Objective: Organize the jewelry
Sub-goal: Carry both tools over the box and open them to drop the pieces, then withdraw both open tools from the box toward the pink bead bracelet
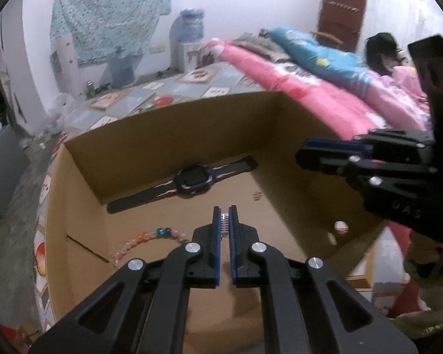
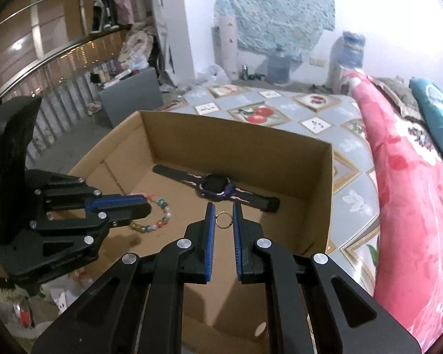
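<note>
An open cardboard box holds a dark purple smartwatch and a bracelet of coloured beads. My left gripper is over the box, shut on a small silver toothed piece, and also shows in the right wrist view. My right gripper holds a thin gold ring between its pads above the box floor. It also shows in the left wrist view.
The box sits on a fruit-patterned mat. A pink quilt lies to the right, where a person sits. A grey bin and clutter stand at the left. A small white-red item lies in the box.
</note>
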Demonstrator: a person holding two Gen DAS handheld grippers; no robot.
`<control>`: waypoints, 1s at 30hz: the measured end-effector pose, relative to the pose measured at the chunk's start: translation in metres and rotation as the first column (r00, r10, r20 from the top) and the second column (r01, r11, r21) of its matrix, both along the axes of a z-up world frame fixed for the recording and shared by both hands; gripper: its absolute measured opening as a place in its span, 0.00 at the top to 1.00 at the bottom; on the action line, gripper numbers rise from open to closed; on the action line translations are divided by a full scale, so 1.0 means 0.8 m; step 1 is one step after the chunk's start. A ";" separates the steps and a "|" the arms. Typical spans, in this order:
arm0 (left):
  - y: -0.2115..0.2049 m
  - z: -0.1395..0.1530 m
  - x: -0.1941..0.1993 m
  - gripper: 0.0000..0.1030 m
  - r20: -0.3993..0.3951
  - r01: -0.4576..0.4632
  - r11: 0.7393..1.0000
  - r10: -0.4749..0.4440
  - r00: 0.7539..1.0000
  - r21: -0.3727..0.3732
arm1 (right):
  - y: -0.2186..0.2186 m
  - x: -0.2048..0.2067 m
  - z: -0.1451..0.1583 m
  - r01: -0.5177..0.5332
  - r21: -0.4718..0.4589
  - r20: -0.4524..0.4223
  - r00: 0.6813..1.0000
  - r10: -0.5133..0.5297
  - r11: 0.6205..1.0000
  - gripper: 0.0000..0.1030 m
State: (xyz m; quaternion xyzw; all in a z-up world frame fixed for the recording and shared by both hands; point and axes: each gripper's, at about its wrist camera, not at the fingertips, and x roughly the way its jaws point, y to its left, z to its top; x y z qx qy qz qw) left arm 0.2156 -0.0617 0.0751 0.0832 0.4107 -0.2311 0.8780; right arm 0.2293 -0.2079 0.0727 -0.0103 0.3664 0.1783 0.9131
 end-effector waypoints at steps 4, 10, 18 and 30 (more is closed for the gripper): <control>0.000 -0.010 0.003 0.75 -0.014 -0.026 1.000 0.026 1.000 0.016 | -0.004 0.002 -0.002 0.000 0.032 -0.009 1.000 0.000 0.999 0.73; 0.001 -0.013 0.003 0.57 -0.003 -0.051 0.998 0.051 0.999 0.044 | -0.010 -0.003 0.004 -0.007 0.065 0.008 1.000 0.006 0.998 0.64; 0.010 0.004 -0.017 0.40 0.024 -0.088 0.996 0.087 0.996 0.027 | -0.015 -0.028 0.022 -0.010 0.095 0.048 0.999 0.005 0.995 0.51; 0.079 0.060 -0.119 0.16 0.156 -0.228 0.974 0.228 0.961 -0.020 | -0.042 -0.113 0.037 -0.009 0.145 0.139 0.990 -0.011 0.989 0.34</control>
